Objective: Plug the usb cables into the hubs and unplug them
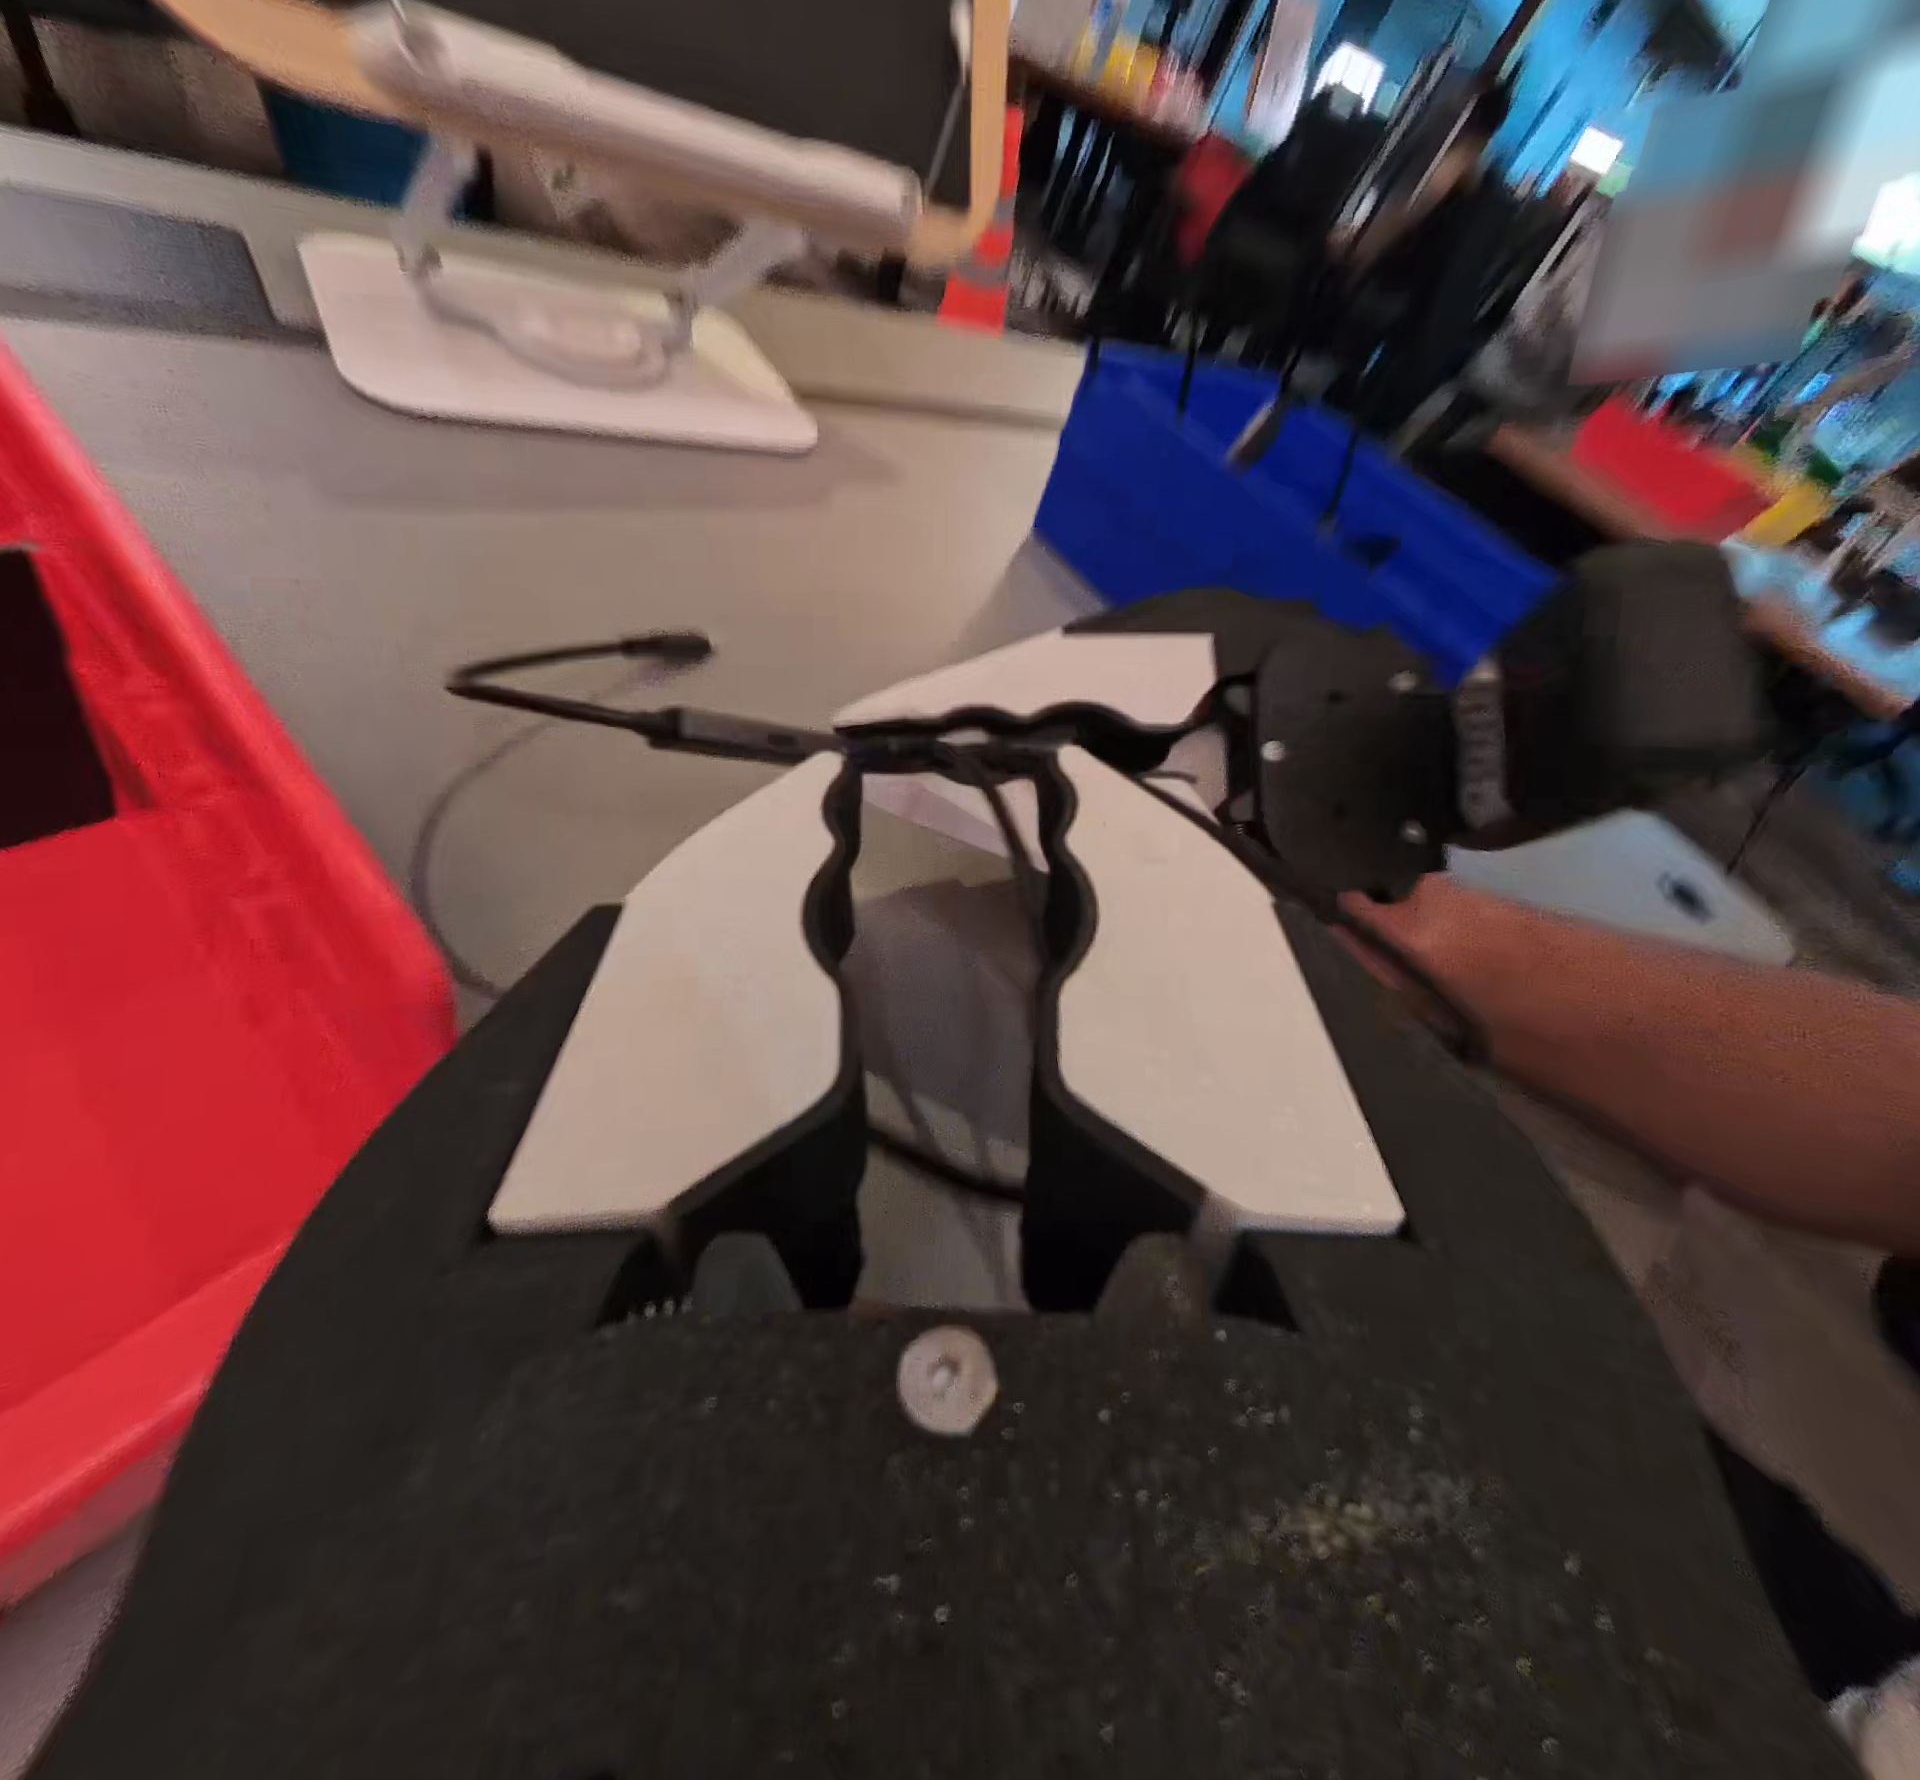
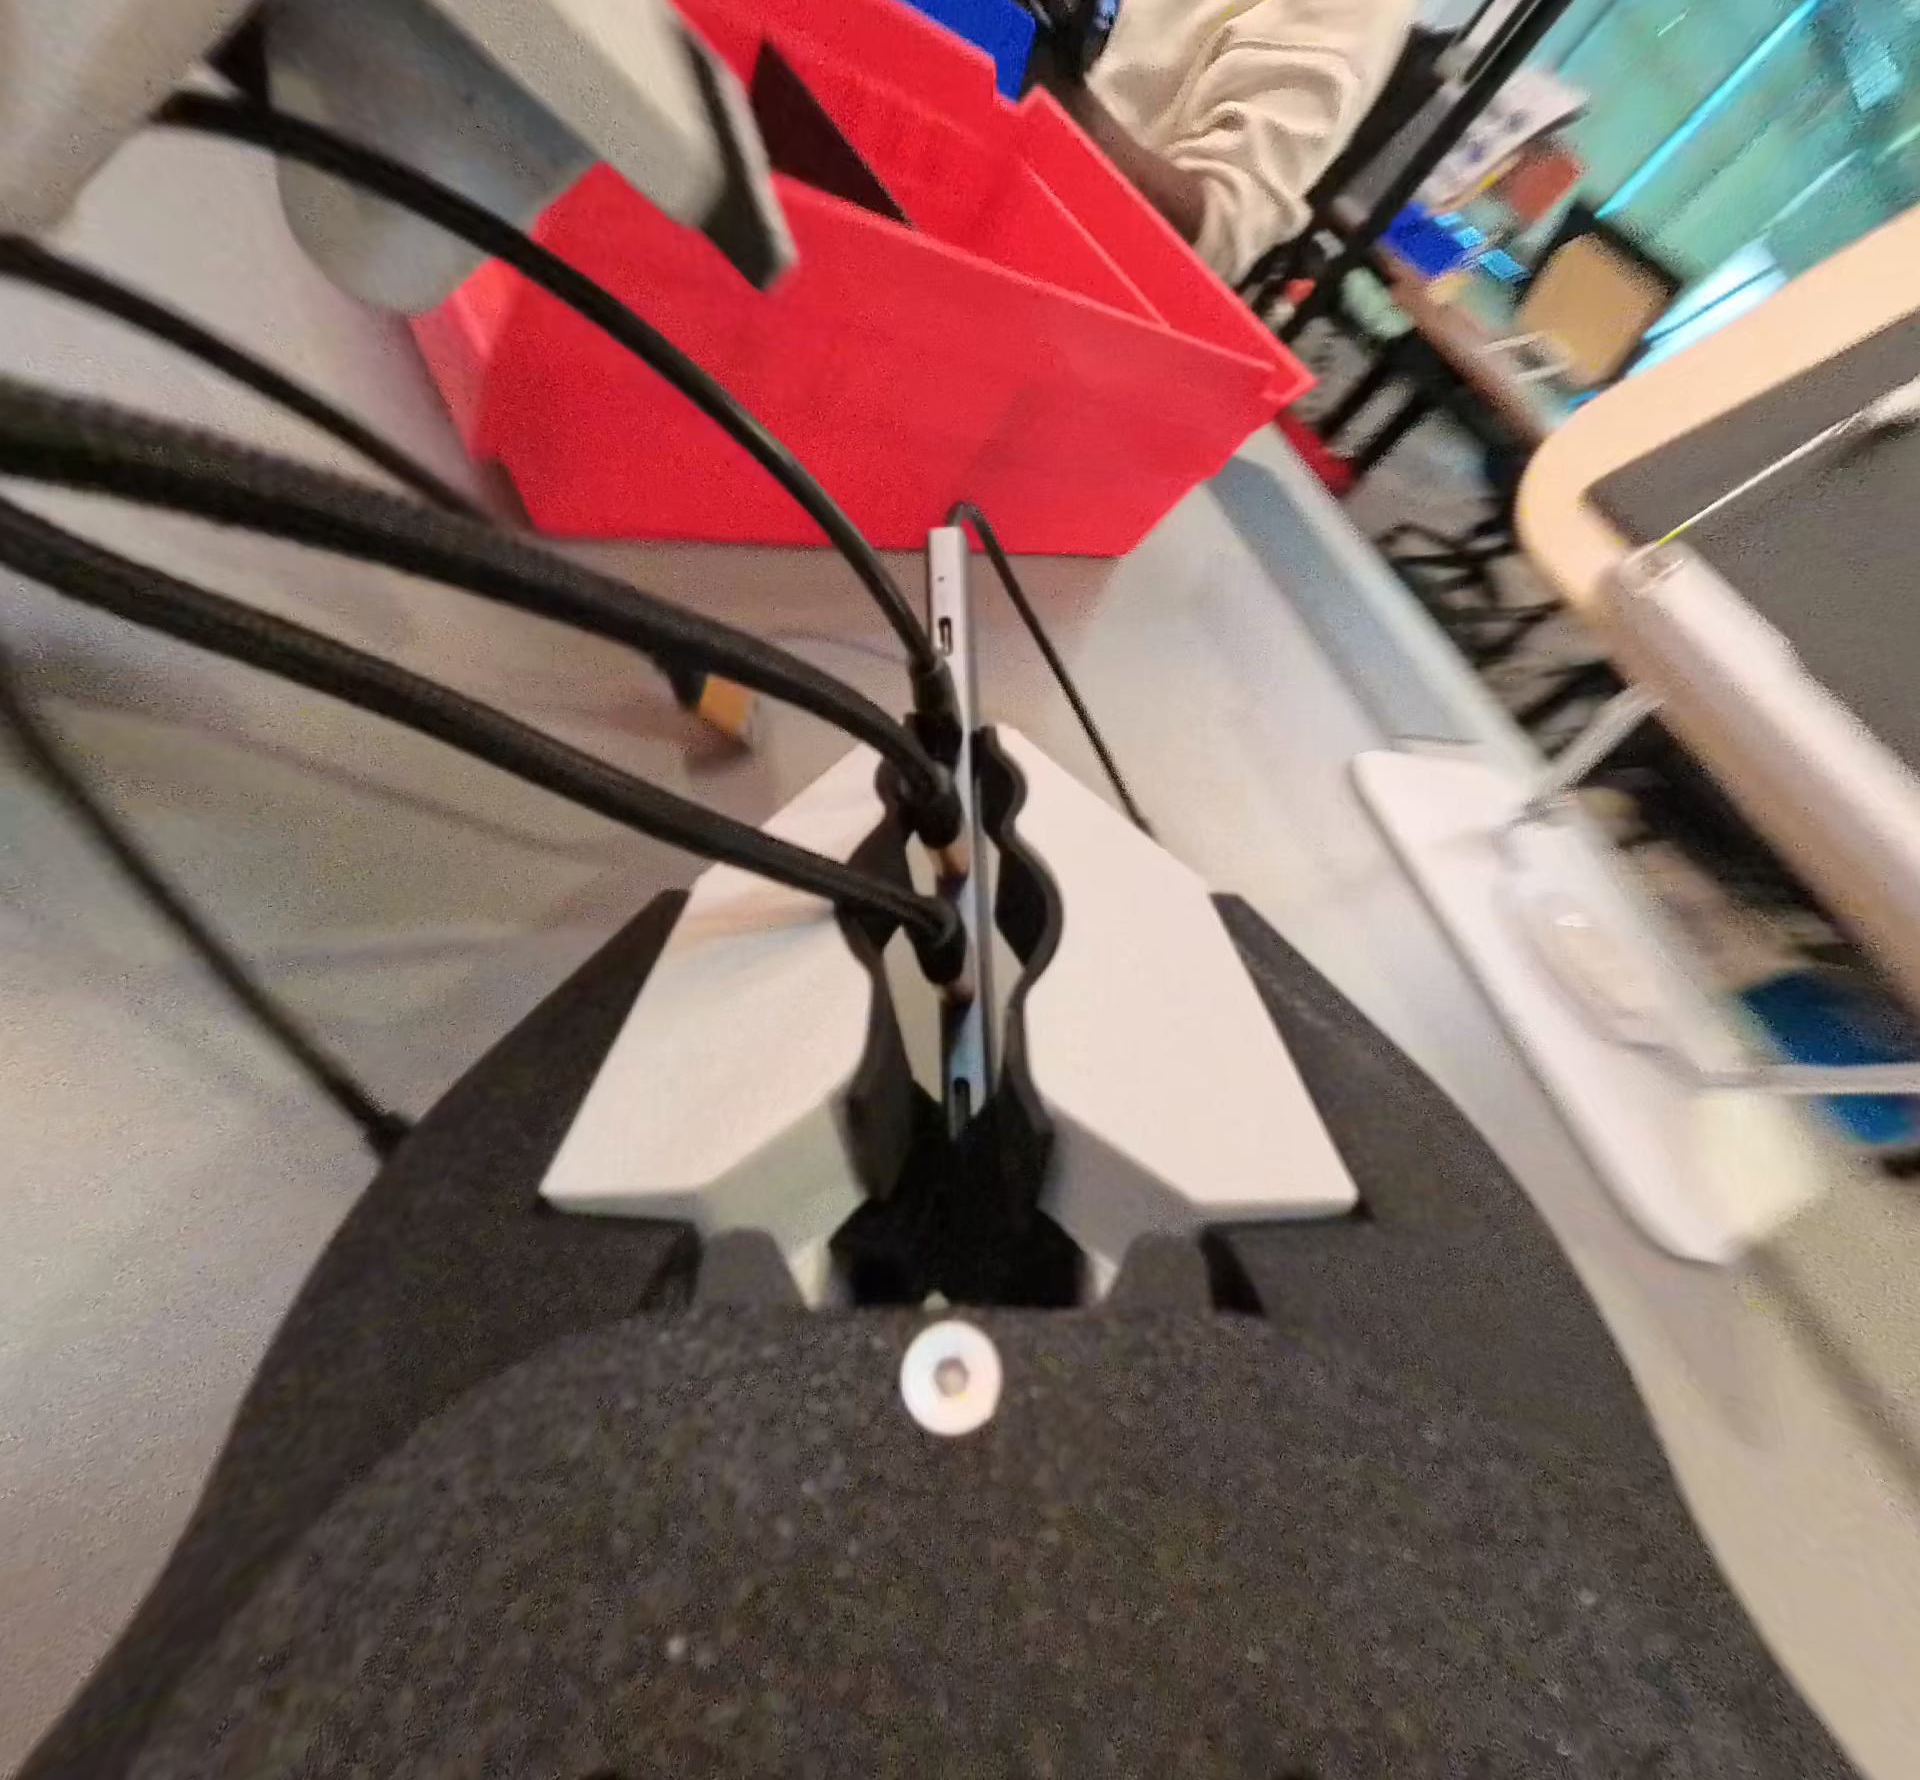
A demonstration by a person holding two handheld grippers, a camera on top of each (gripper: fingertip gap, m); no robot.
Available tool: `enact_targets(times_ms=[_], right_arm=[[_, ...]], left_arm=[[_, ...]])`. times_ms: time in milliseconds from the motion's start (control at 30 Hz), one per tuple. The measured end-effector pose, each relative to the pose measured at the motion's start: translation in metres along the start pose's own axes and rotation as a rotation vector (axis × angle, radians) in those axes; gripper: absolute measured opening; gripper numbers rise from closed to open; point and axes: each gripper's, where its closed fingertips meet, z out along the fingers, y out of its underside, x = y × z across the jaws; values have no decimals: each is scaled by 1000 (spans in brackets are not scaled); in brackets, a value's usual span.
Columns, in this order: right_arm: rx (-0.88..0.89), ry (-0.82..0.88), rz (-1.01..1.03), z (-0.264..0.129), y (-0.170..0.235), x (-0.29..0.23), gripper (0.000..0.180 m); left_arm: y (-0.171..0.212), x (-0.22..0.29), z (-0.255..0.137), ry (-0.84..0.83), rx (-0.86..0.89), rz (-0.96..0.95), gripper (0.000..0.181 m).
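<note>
Three black cables (image 2: 582, 587) run into one edge of the slim grey hub (image 2: 961, 691), which the right gripper (image 2: 971, 774) pinches edge-on between its jaws, lifted above the grey table (image 2: 1195, 587). Just beyond the hub sits a red bin (image 2: 883, 380) (a blue one behind it). The left gripper (image 1: 945, 754) meets the hub (image 1: 727, 731) from the side, jaws slightly apart around the plugs; whether they grip any is unclear. The hub's own lead (image 1: 561, 665) curls away towards the red bin (image 1: 187, 899).

One slim grey hub (image 2: 961, 650) at frame centre, three black cables (image 2: 582, 577) plugged in; one red bin (image 2: 862, 400), one blue bin (image 1: 1226, 494).
</note>
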Motion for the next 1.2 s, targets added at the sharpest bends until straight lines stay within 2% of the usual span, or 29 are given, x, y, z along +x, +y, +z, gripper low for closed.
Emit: enact_targets(times_ms=[33,167,267,333,433,500,633,800,900,1067,1200], right_arm=[[55,-72,107,-4,-5,1,8],[310,-304,441,-29,-38,4,8],[447,-492,577,-49,-62,-1,7],[481,-637,673,-58,-73,-13,7],[486,-725,703,-62,-83,-29,7],[476,-736,718,-60,-85,-33,8],[492,-803,785,-63,-85,-31,7],[527,-771,798,-66,-87,-24,15],[526,-751,780,-65,-86,-23,5],[481,-779,783,-63,-81,-26,5],[517,-784,815,-65,-82,-24,5]], left_arm=[[-7,-2,-5,13,37,-15,33],[-9,-6,-11,76,84,-58,33],[-4,4,-7,161,78,-91,33],[-2,15,-4,231,76,-97,33],[-3,29,-1,301,100,-61,33],[-5,40,-3,364,112,-28,27],[-3,42,-6,388,76,1,10],[-1,35,-9,395,64,-5,10],[0,38,-10,418,63,-3,10],[4,36,-7,440,50,-42,9],[0,38,-7,449,95,-82,10]])
